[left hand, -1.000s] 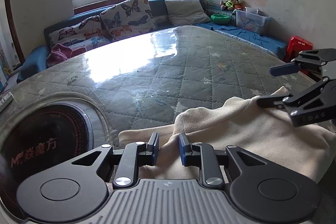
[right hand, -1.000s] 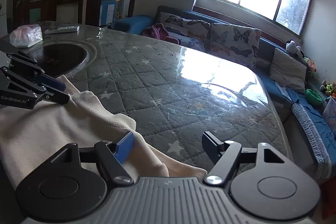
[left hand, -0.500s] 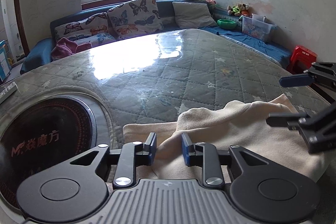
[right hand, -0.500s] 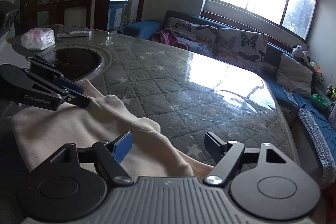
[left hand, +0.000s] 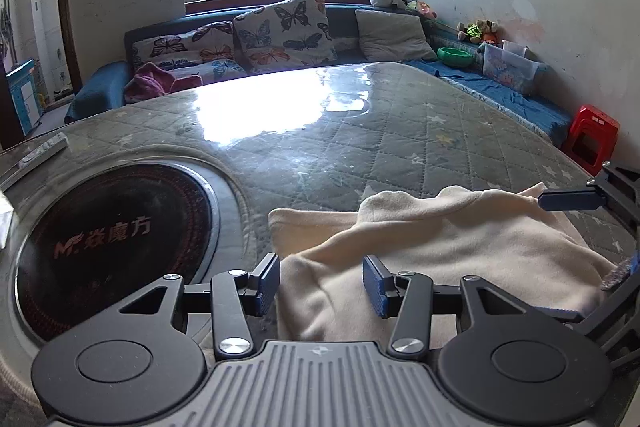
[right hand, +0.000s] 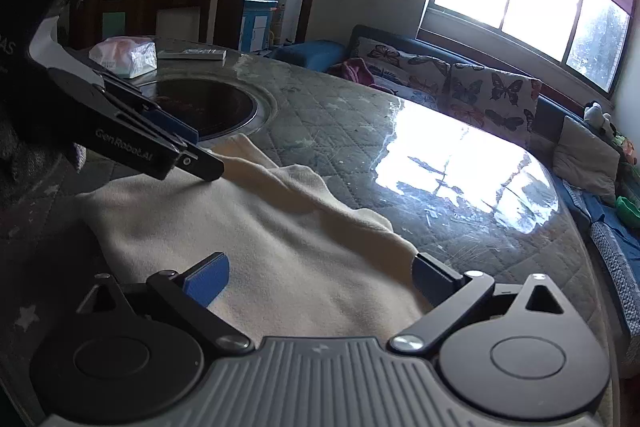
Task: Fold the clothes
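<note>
A cream fleece garment (left hand: 460,247) lies bunched at the near edge of the quilt-covered worktop (left hand: 360,147), beside its dark round inset (left hand: 112,239). The left gripper (left hand: 320,285) and right gripper (right hand: 320,277) hover over it, jaws opening, apparently released, pads clear of the cloth.

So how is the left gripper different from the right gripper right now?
The left gripper has a narrower gap than the right gripper, which stands very wide. The left gripper sits at the cream garment's end beside the round black cooktop; the right gripper sits at the end away from it. Shared: both are opening, with cloth between the jaws but not pinched.
</note>
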Demonstrator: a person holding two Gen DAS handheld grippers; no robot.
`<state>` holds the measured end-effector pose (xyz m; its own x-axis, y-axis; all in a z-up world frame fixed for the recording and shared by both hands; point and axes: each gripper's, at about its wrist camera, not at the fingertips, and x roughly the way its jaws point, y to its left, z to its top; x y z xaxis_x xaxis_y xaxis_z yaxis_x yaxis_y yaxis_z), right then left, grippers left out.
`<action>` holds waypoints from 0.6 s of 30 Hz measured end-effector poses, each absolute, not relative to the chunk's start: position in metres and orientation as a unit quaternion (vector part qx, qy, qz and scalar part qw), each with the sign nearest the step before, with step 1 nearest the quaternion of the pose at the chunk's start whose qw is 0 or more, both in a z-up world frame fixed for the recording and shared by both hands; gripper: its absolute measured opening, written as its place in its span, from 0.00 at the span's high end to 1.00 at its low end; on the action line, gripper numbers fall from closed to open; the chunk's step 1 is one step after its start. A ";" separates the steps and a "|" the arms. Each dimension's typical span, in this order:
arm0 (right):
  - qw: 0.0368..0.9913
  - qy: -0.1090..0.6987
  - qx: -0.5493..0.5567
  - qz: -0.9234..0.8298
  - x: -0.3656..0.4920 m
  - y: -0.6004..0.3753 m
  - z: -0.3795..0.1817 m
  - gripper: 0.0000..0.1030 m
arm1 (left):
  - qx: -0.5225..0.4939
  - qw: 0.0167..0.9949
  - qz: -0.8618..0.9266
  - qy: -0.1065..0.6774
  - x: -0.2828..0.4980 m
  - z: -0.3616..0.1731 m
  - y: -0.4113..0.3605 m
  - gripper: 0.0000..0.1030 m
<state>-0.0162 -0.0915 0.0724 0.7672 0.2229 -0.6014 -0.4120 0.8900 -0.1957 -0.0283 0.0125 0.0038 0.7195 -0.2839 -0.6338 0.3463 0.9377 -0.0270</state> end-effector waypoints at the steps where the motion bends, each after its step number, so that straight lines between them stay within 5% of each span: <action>1: 0.925 0.294 -0.168 0.170 -0.017 -0.090 0.069 0.00 | 0.044 0.927 -0.168 0.332 -0.033 0.004 0.016 0.48; 18: 0.919 0.272 -0.192 0.210 -0.038 -0.073 0.070 0.00 | 0.024 0.929 -0.156 0.334 -0.087 -0.003 0.043 0.45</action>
